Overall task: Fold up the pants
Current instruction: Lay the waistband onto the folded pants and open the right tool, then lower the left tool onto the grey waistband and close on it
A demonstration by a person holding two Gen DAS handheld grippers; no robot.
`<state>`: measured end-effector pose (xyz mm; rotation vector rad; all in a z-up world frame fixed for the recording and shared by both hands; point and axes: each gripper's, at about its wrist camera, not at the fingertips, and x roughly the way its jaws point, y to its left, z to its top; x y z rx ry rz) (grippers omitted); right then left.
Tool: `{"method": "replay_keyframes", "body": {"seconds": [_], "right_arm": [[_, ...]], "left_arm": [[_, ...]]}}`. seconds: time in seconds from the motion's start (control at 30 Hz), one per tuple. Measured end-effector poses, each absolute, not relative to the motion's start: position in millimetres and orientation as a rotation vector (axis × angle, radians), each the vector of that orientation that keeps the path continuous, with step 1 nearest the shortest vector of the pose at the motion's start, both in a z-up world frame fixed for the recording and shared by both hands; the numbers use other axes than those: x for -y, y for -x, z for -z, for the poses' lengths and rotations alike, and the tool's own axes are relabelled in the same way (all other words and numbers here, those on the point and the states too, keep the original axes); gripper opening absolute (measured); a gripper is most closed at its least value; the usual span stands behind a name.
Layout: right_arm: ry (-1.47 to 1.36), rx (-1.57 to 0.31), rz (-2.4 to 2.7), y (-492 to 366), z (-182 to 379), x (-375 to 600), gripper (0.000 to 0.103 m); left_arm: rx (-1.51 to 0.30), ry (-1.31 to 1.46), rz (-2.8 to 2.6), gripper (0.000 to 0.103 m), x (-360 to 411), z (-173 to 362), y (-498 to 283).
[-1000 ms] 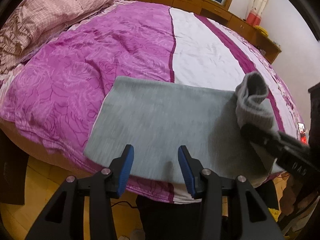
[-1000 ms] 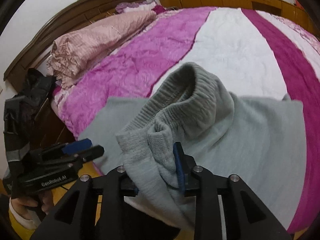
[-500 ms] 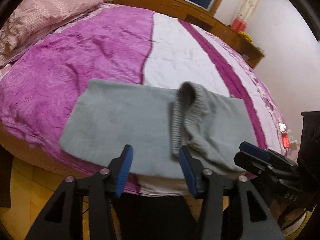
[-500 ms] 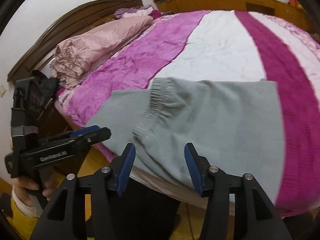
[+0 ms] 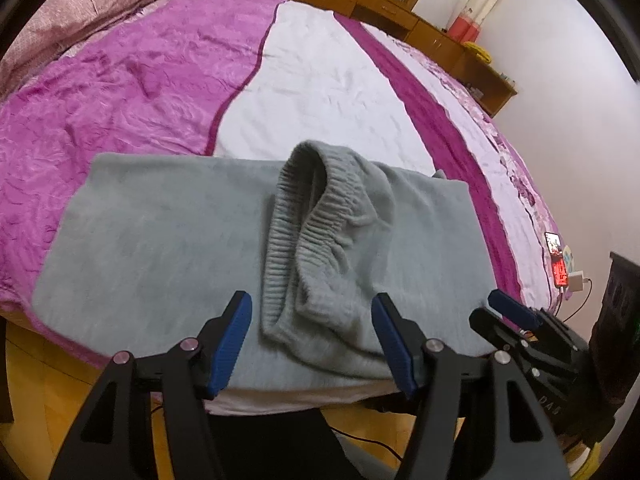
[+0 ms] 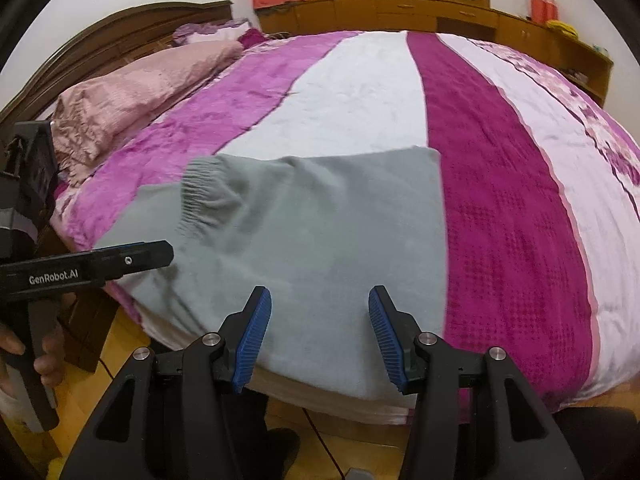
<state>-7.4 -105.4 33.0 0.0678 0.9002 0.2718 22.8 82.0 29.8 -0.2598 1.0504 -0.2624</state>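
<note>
Grey fleece pants (image 5: pixel 160 240) lie folded across the near edge of the bed. Their ribbed waistband (image 5: pixel 304 220) lies folded over on top, bunched and partly standing up. My left gripper (image 5: pixel 314 344) is open and empty, just short of the waistband. My right gripper (image 6: pixel 320 336) is open and empty over the near edge of the pants (image 6: pixel 320 220). The right gripper also shows at the right of the left wrist view (image 5: pixel 516 316). The left gripper shows at the left of the right wrist view (image 6: pixel 132 258).
The bed has a purple, white and magenta striped cover (image 5: pixel 320 80). A pink quilt (image 6: pixel 132 96) is piled by the wooden headboard (image 6: pixel 120 40). A phone (image 5: pixel 556 252) lies at the bed's right edge. Wooden cabinets (image 6: pixel 400 12) line the far wall.
My right gripper let go of the waistband, which dropped onto the pants, and drew back open. My left gripper moved right and now faces the waistband.
</note>
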Motion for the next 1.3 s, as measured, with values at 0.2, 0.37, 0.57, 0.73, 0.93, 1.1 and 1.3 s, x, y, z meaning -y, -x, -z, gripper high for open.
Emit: {"method": "replay_keyframes", "body": {"seconds": [0.2,0.37,0.57,0.73,0.93,1.1,1.3], "right_arm": [[-0.107,-0.936,-0.303,-2,-2,119,0.045],[-0.101,-0.865,-0.348,1,10,123,0.045],[-0.155,-0.894,-0.431,-6,13,129,0.055],[-0.193,-0.853,-0.481,0,11,137,0.055],[-0.469,-0.819,-0.523,-5,5,174,0.047],[-0.51,-0.757,-0.483,-3,-4,189,0.046],[-0.458,-0.758,-0.474,-2,-5,179,0.045]], "left_arm": [[-1.093,0.226,0.206,0.066,-72,-7,-42],[-1.054,0.242,0.181,0.066,-72,3,-40],[-1.029,0.19,0.104,0.067,-58,3,-45],[-1.016,0.178,0.04,0.066,-50,4,-48],[-0.995,0.163,0.001,0.04,-46,0,-45],[-0.97,0.288,0.0,0.024,-57,-5,-41],[-0.958,0.247,0.001,0.026,-52,-5,-39]]}}
